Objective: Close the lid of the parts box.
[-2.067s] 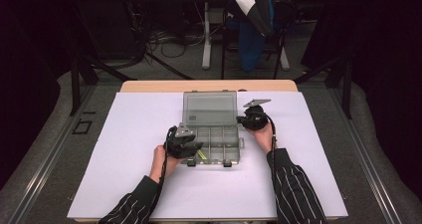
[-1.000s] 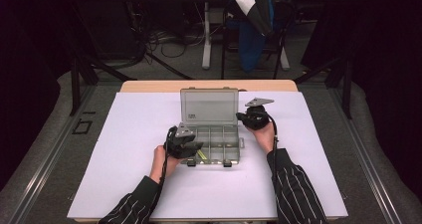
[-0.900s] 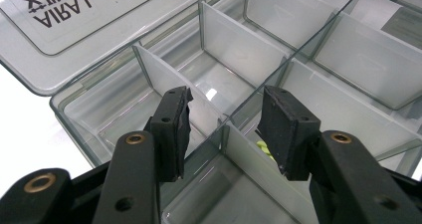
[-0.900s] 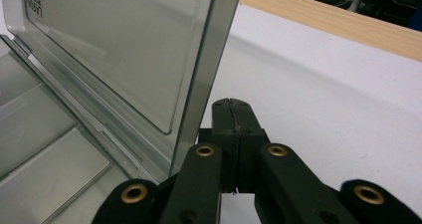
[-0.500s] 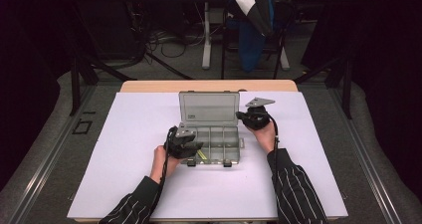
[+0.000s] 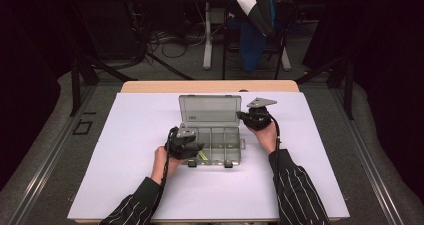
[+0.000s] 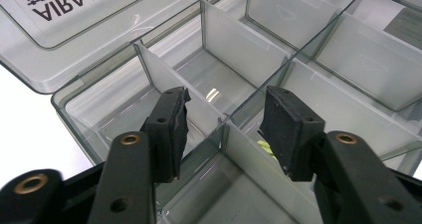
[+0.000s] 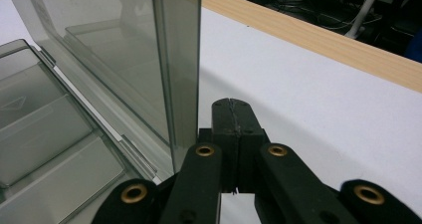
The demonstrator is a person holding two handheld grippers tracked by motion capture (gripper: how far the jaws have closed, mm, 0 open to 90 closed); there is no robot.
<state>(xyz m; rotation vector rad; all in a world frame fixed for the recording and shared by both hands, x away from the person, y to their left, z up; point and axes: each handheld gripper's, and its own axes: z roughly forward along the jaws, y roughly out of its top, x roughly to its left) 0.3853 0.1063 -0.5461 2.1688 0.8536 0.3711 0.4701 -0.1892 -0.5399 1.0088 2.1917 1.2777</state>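
Note:
A clear grey compartment box (image 6: 215, 140) sits mid-table with its lid (image 6: 210, 109) raised. My left gripper (image 6: 192, 147) hovers at the box's front-left corner. In the left gripper view its jaws (image 7: 226, 102) stand open and have just been opening; a divider (image 7: 174, 84) of the box (image 7: 348, 59) lies below the gap and the pads press on nothing. A small yellow-green piece (image 7: 266, 147) lies in a compartment by the right jaw. My right gripper (image 6: 250, 117) is shut (image 8: 232, 107) and empty, right beside the lid's right edge (image 8: 181, 59).
A white sheet (image 6: 130, 135) covers the table, with a wooden strip (image 6: 150, 86) along the far edge. A chair with a blue and white garment (image 6: 255, 25) stands beyond the table. Striped sleeves (image 6: 300, 190) come in from the bottom.
Both hands stay where they were. The lid looks slightly more upright than two seconds ago.

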